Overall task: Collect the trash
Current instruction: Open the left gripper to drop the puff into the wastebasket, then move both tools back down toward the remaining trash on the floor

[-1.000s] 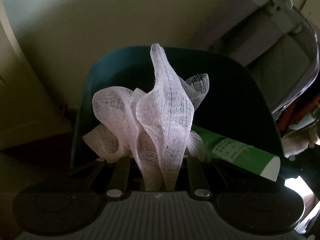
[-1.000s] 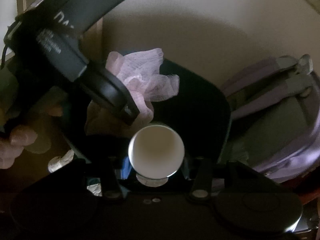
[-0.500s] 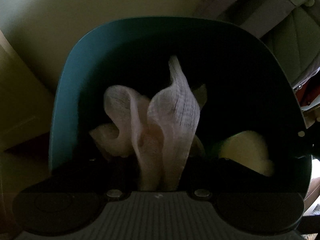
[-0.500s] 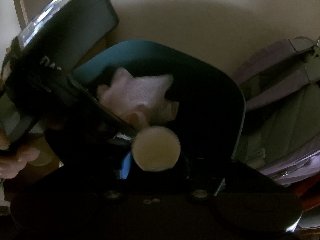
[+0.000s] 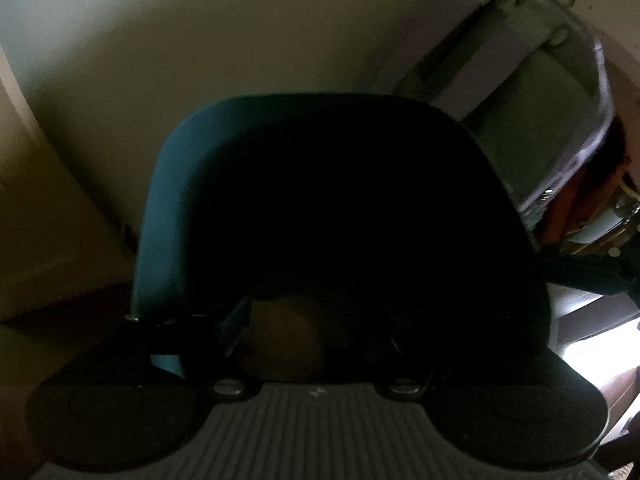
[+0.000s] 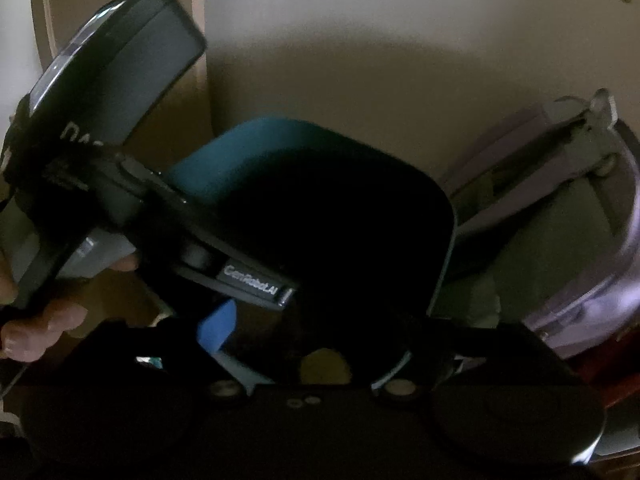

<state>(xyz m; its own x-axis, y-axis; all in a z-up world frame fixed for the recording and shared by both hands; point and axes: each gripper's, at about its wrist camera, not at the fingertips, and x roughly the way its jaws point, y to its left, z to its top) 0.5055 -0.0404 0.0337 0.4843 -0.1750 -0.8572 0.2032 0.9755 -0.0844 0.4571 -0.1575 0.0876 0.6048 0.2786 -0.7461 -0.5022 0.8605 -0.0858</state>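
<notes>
Now both jaws have just been opening: left gripper and right gripper gape empty over the bin. Pale round trash lies inside, seemingly light; a grasp across its sides should suit.

Looking like a room in a home: a teal waste bin standing against a plain cream wall, a lilac and grey backpack leaning just beside it, pale wooden trim running up at the left, household clutter piling up at the far right.
</notes>
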